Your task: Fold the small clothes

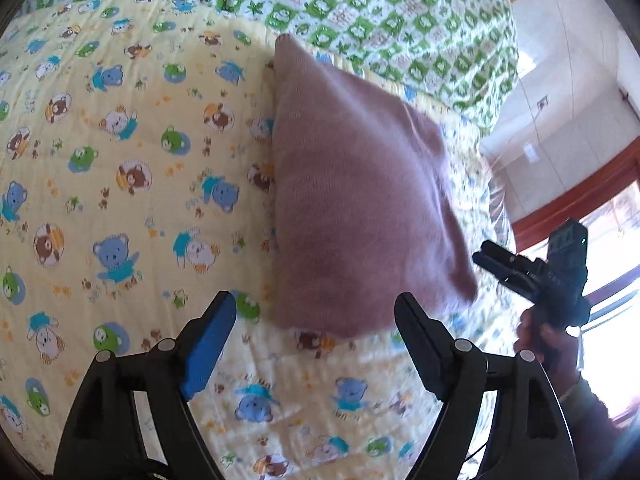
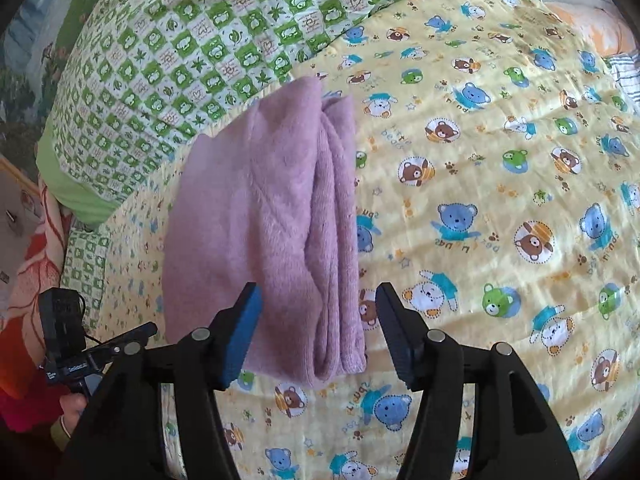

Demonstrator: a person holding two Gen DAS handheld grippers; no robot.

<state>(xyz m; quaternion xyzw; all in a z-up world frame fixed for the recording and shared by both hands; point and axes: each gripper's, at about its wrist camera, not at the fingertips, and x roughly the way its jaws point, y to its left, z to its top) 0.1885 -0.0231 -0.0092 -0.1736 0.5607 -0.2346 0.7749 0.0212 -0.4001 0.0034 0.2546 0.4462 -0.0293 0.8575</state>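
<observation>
- Folded mauve knit garment (image 2: 264,216) lying on the bear-print quilt (image 2: 500,184), near the green frog-print pillow (image 2: 192,40).
- Left gripper (image 1: 316,334) and right gripper (image 2: 318,330): jaws spread, pinching nothing.
- Probably just released; best lifted clear without snagging the stacked layers, then edges squared if uneven.

From my left wrist cam the pink garment (image 1: 360,200) is smeared with motion blur along its right edge, so I can't make out any folds there. The right gripper (image 1: 492,264) is mostly silhouette against the glaring window. Both quilts run off the frame, and the hand (image 2: 72,404) is cropped.
</observation>
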